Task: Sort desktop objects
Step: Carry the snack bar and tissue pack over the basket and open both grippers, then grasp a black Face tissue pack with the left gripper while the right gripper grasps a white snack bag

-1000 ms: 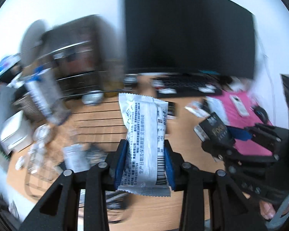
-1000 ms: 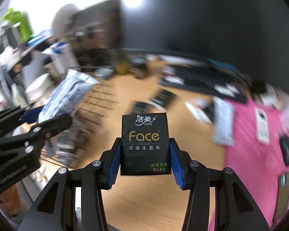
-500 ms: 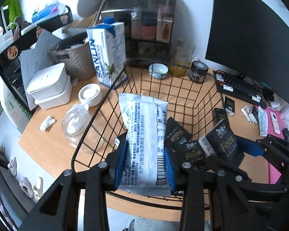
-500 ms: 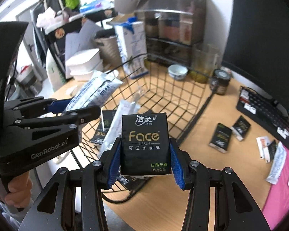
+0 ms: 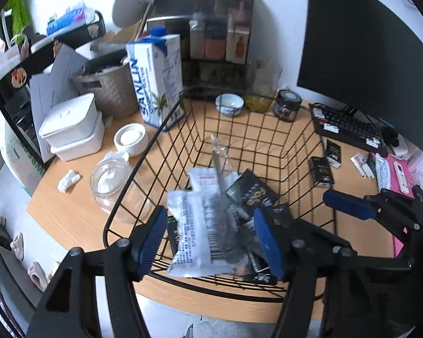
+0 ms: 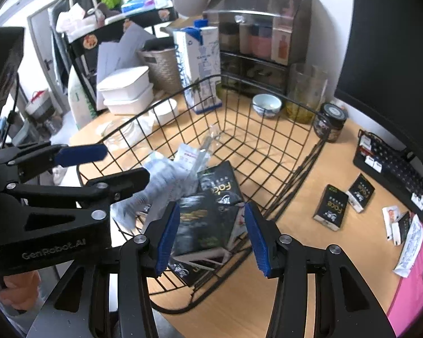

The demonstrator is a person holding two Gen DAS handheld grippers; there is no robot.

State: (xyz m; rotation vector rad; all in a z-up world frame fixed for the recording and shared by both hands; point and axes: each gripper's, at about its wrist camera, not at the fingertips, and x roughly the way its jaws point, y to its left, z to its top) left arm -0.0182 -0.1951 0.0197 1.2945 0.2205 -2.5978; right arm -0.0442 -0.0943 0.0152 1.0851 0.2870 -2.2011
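While both hand-held grippers hung over the wire basket (image 5: pixel 166 118), each had just let go of its load, so the moment recorded a double drop rather than a carry. The basket, the largest item of the figure, stood on the wooden surface (image 5: pixel 70 211) between a white milk carton (image 5: pixel 158 81) and a dark keyboard (image 5: pixel 349 132); half a second before, the same basket lay under two loaded grippers. The left hand-held gripper (image 5: pixel 211 239) was opening, its blue pads spread well clear of the white snack packet (image 5: pixel 197 233), which a moment earlier had stood clamped between them and now appeared blurred, apparently falling onto the packs already in the basket. The right hand-held gripper (image 6: pixel 211 236) stood open and empty: the black tissue pack (image 6: pixel 200 222) that it had gripped showed blurred below its pads, inside the basket beside another black pack (image 6: pixel 220 186). As a judgement, two more objects were thereby sorted. Several small items remained on the surface outside the basket: two black tissue packs (image 6: pixel 331 207) near the keyboard and, smaller again, some white sachets (image 6: pixel 392 219) at the edge of a pink mat (image 6: pixel 414 281). These probably formed the next pickups.
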